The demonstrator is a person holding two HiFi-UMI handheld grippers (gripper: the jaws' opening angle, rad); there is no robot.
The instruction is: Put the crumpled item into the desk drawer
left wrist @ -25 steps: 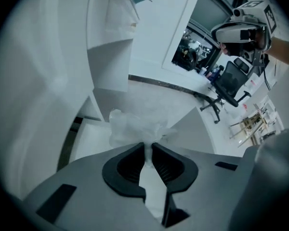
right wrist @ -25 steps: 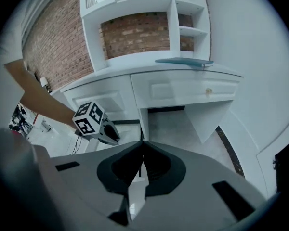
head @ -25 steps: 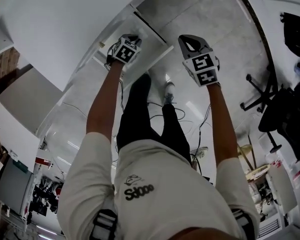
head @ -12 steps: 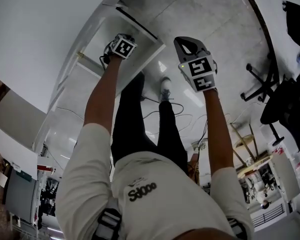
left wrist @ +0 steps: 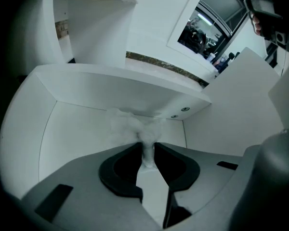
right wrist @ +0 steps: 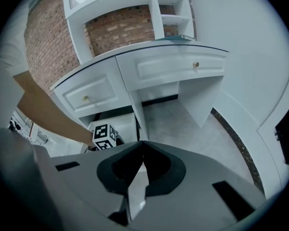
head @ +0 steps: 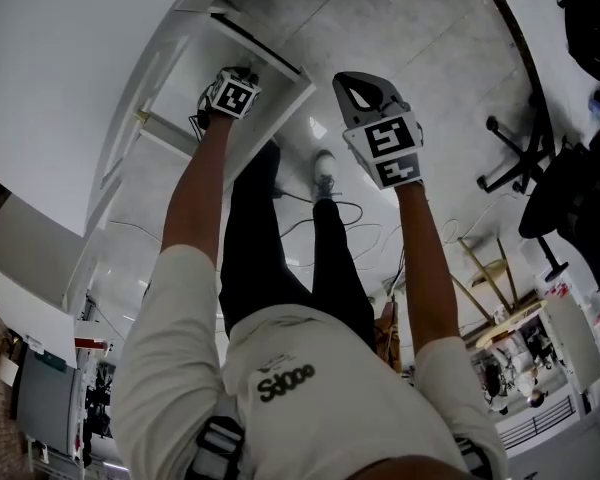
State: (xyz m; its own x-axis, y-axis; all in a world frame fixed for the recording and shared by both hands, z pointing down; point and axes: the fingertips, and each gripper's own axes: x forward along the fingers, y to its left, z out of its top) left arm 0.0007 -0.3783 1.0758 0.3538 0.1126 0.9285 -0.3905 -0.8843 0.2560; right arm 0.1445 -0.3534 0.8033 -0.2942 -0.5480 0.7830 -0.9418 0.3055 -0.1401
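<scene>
The crumpled item (left wrist: 131, 123) is a wad of white paper; its narrow end sits between the tips of my left gripper (left wrist: 148, 146) and touches both. Those jaws have just been opening a little, with the wad still between them. The left gripper (head: 238, 76) reaches down into the open white desk drawer (head: 280, 103), and the wad hangs close to the drawer's floor and back wall (left wrist: 82, 129). My right gripper (head: 352, 86) hovers over the floor to the right of the drawer. Its jaws (right wrist: 143, 143) are shut with nothing in them.
The white desk (right wrist: 159, 66) has two closed upper drawers with brass knobs, below a brick wall with shelves (right wrist: 120, 28). The person's legs and cables (head: 325, 208) lie below the drawer. An office chair (head: 525, 163) stands at the right on the tiled floor.
My left gripper has sunk into the open drawer with the wad. The right gripper has come down a little and rolled slightly.
</scene>
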